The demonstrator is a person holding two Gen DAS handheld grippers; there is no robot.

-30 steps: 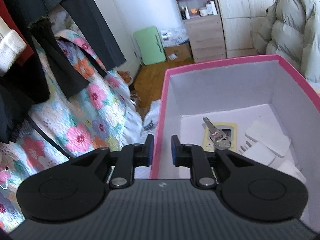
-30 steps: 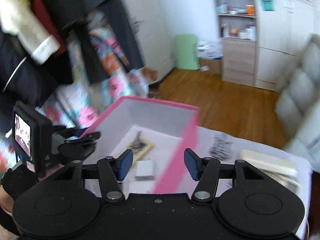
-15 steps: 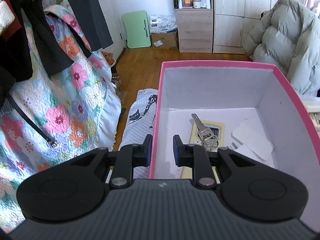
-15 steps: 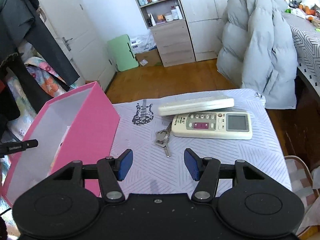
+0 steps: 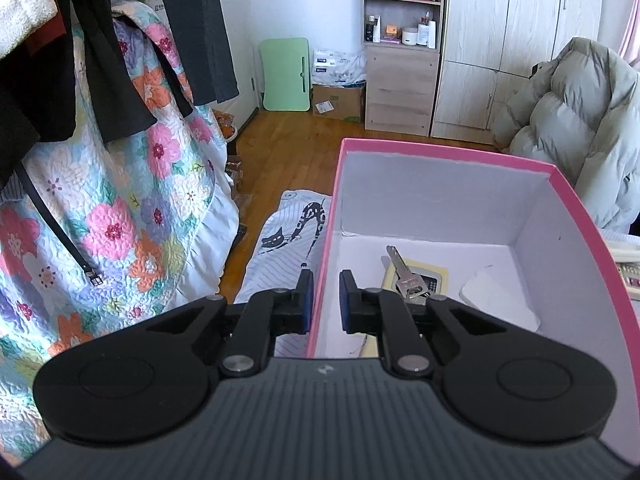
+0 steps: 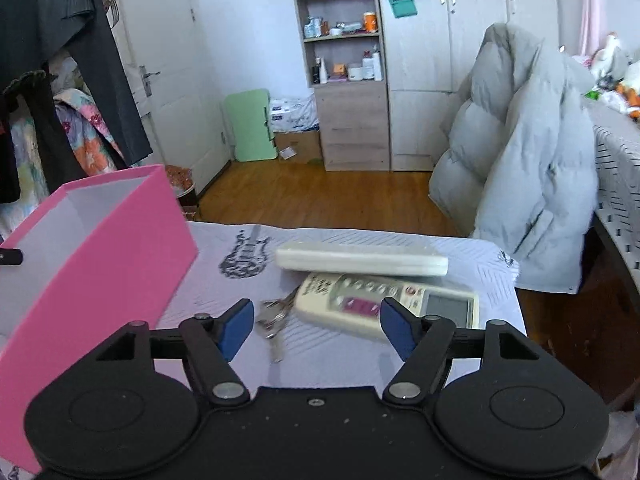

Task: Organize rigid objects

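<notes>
1. Left tongs: jaws have just been closing and now straddle the near-left wall of the open pink cardboard box with white lining, one pad outside and one inside, pinching the wall. Judged a steadying hold.
2. Inside the box, left to right: a silver key bunch lying on a cream card, then flat white blocks toward the right wall.
3. Right view, left to right: the pink box on the striped white cloth over the desk; a second silver key bunch just beside the near-left end of a cream remote control with a grey screen; a long white remote touching its far side.
4. Right tongs: jaws have just been opening and stand wide, with the loose keys and the cream remote's end ahead between them; nothing pressed.
5. Step in hand, judged: picking up from the desk. Commit to one target; come down square, pads on the cream remote's long sides or centred over the keys, since they sit close enough to snag both.
</notes>
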